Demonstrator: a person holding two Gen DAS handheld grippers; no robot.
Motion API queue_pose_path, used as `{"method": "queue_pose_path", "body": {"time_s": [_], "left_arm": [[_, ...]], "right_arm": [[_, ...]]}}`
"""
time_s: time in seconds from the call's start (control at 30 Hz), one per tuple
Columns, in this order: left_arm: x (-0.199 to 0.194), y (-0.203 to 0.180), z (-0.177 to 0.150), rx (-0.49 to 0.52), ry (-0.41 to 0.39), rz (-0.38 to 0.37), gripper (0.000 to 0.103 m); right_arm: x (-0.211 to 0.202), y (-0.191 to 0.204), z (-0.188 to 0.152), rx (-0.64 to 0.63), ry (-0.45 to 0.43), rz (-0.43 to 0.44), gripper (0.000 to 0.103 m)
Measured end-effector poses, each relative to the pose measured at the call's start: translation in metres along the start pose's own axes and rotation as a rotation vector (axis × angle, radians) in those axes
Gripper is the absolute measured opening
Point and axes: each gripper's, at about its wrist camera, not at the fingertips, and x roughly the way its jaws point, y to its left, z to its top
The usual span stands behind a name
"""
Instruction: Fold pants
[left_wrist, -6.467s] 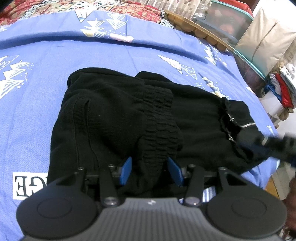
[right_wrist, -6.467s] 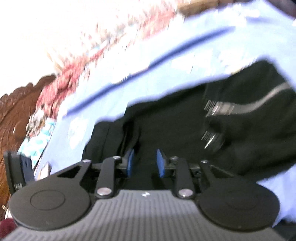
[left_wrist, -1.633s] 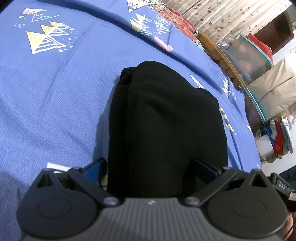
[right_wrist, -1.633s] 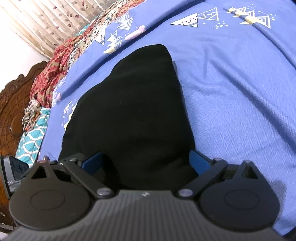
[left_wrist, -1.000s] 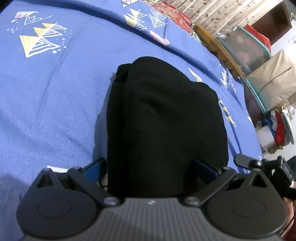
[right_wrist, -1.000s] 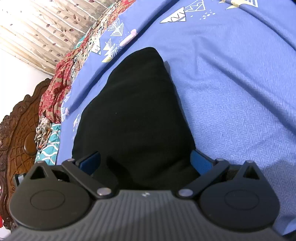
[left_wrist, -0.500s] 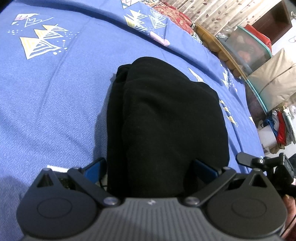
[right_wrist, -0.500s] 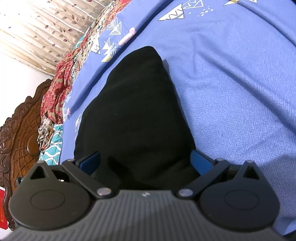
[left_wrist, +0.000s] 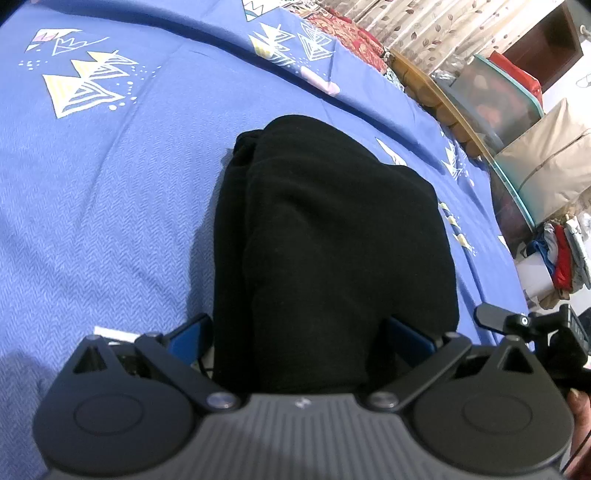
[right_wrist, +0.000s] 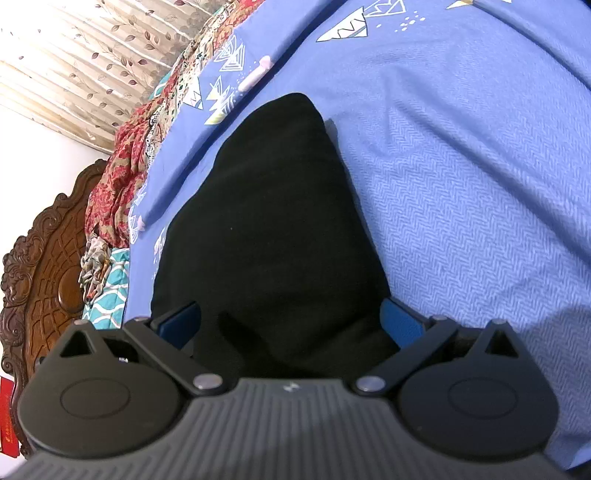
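Observation:
The black pants (left_wrist: 332, 240) lie folded into a compact bundle on the blue bedsheet (left_wrist: 92, 221). My left gripper (left_wrist: 299, 339) is open wide, its blue pads (left_wrist: 188, 336) straddling the near end of the bundle without squeezing it. In the right wrist view the same pants (right_wrist: 273, 221) taper away from me. My right gripper (right_wrist: 291, 325) is also open wide, one pad (right_wrist: 400, 321) on each side of the cloth. The right gripper's body (left_wrist: 535, 328) shows at the right edge of the left wrist view.
The sheet carries triangle prints (left_wrist: 81, 88). A carved wooden headboard (right_wrist: 44, 266) and red patterned cloth (right_wrist: 122, 166) border one side. A plastic storage box (left_wrist: 495, 92), a beige bag (left_wrist: 546, 162) and piled clothes (left_wrist: 561, 258) stand past the bed's far edge.
Since 6.5 s ago the spread pants with waistband showing became a tight bundle, and both grippers opened wide. In the last second the right gripper edged into the left view; the pants lie still.

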Motion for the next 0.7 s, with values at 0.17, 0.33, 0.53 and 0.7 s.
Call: {"method": "queue_pose_path", "body": {"time_s": [0.17,0.33,0.53,0.7], "left_arm": [[-0.0003,0.0,-0.0008,-0.003,-0.002,0.0,0.103],[-0.0003,0.0008,-0.0006,-0.004,-0.001,0.0,0.103],[-0.0009,0.0009,-0.0007,-0.011,-0.002,-0.001,0.103],[-0.0001,-0.0005,-0.0011,-0.015,-0.004,0.002,0.103]], "right_arm": [[-0.0002,-0.0002,-0.0004,0.001,-0.002,0.002,0.103],[-0.0007,-0.0013,-0.0002,0.001,-0.005,0.008,0.103],[-0.0014,-0.002,-0.0001,0.0,-0.006,0.012,0.103],[-0.0017,-0.0021,-0.0003,0.001,-0.006,0.012,0.103]]}}
